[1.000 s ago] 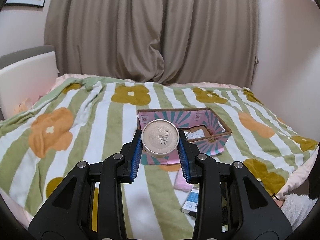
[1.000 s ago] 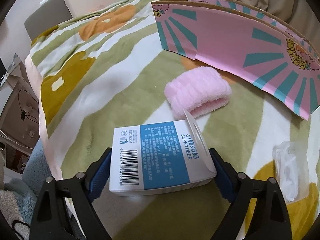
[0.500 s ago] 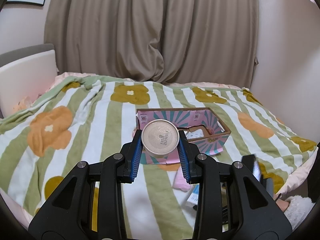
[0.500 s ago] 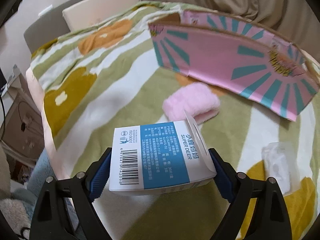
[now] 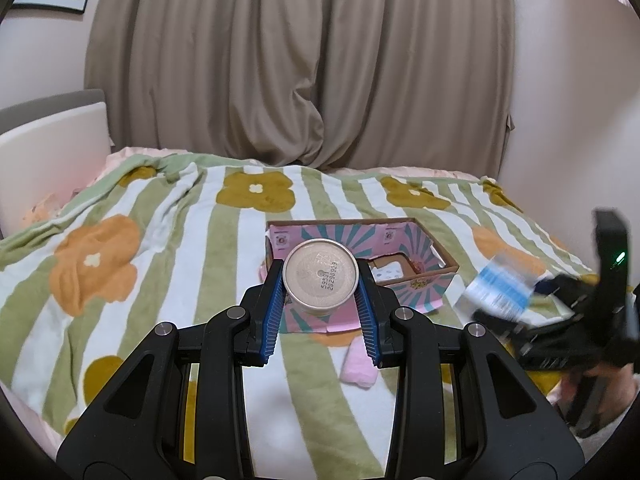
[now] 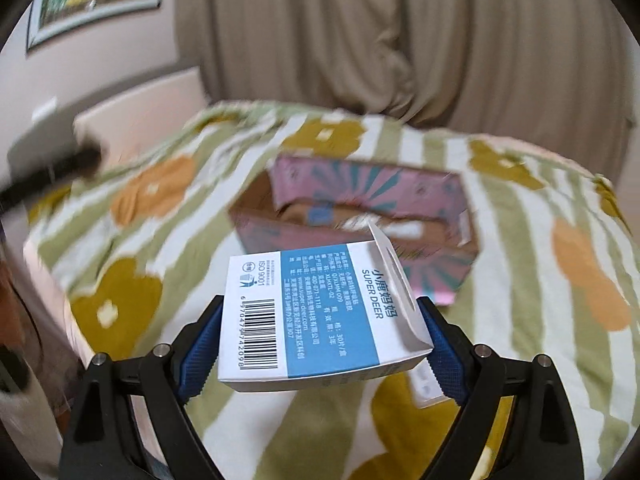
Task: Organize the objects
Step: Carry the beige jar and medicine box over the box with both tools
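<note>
One round tin (image 5: 320, 278) in my left jaws, flat end toward camera; one blue-white carton (image 6: 316, 316) clamped in right jaws — long axis crosswise, above bed (image 5: 168, 240); one pink box (image 5: 416, 236) ahead.

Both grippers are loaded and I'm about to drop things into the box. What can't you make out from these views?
- Cardboard box contents: left wrist view, mostly hidden behind the round tin; right wrist view, motion-blurred.
- Pink cloth: left wrist view, partly behind the left gripper.
- Blue-and-white carton: blurred in left wrist view.
- Right gripper: blurred there too.
</note>
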Action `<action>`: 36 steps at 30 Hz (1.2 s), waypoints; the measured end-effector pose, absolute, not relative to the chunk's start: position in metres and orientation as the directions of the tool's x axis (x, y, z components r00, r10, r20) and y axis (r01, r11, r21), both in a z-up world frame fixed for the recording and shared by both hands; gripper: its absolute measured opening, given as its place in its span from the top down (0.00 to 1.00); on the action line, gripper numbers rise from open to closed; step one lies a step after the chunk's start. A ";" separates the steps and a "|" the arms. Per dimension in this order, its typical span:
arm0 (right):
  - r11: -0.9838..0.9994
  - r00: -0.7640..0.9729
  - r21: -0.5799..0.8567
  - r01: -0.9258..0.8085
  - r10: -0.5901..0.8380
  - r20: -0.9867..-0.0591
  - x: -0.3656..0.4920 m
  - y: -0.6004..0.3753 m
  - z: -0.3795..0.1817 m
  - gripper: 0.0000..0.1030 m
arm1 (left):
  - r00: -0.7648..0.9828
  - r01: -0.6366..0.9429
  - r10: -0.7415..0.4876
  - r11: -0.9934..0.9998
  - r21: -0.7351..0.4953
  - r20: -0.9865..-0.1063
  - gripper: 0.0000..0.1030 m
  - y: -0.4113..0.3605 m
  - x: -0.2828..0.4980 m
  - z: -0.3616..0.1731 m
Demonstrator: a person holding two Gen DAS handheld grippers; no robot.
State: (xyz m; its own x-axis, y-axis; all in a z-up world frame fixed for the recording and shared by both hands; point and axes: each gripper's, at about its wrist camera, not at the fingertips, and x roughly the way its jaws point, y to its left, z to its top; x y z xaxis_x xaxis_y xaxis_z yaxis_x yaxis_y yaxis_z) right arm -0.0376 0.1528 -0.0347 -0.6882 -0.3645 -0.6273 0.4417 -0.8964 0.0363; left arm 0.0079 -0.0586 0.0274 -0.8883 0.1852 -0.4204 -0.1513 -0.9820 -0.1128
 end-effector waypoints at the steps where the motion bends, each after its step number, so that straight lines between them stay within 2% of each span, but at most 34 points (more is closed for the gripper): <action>1: -0.908 -0.710 0.016 0.419 -0.338 -0.618 -0.036 0.155 -0.027 0.14 | -0.890 -0.151 0.184 -0.982 -0.113 -0.417 0.70 -0.058 0.008 0.028; 4: -0.943 -0.784 -0.032 0.331 -0.256 -0.566 -0.028 0.164 -0.005 0.14 | -0.893 -0.150 0.181 -0.983 -0.106 -0.412 0.70 -0.055 0.007 0.029; 10: -0.971 -0.858 -0.001 0.240 -0.212 -0.468 -0.006 0.186 0.027 0.14 | -0.896 -0.154 0.182 -0.983 -0.101 -0.405 0.70 -0.052 0.005 0.032; 14: -0.971 -0.859 0.081 0.225 -0.237 -0.454 0.000 0.201 0.036 0.14 | -0.896 -0.153 0.182 -0.983 -0.102 -0.405 0.70 -0.052 0.006 0.033; 20: -0.978 -0.885 0.083 0.190 -0.207 -0.417 0.003 0.206 0.045 0.14 | -0.897 -0.153 0.182 -0.983 -0.101 -0.403 0.70 -0.051 0.006 0.033; 29: -0.977 -0.885 0.036 0.211 -0.207 -0.417 -0.025 0.198 0.050 0.14 | -0.889 -0.196 0.207 -0.978 -0.069 -0.408 0.70 -0.043 -0.033 0.047; 36: -0.960 -0.828 0.085 0.267 -0.274 -0.489 -0.086 0.188 0.042 0.14 | -0.832 -0.237 0.240 -0.969 -0.071 -0.501 0.70 -0.039 -0.105 0.032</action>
